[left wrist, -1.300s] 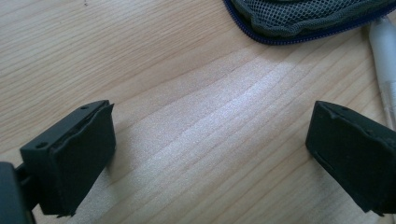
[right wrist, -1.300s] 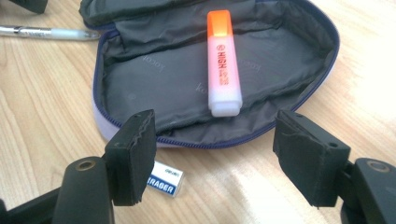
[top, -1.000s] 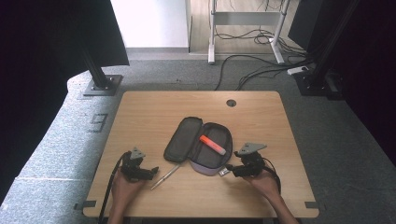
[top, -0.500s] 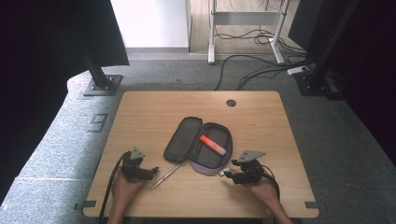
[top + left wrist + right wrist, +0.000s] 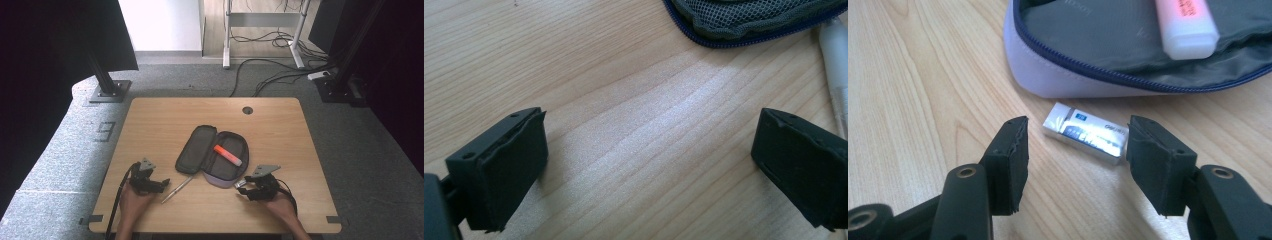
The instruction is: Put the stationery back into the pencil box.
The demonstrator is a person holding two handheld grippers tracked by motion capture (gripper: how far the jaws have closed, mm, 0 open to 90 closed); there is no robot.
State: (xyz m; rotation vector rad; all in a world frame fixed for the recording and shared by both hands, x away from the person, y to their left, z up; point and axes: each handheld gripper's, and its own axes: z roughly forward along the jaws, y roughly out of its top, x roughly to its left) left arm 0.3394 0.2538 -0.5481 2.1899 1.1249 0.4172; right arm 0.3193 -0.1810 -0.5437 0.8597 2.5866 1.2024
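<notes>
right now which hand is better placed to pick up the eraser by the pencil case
Right. The right gripper already has the eraser between its jaws, which have just been closing but are not yet touching it. The left gripper sits across the pencil case, near the pen.

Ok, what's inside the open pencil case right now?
One orange highlighter lies in the pencil case, on the right half's dark lining. The left half's mesh pocket hides whatever it holds.
</notes>
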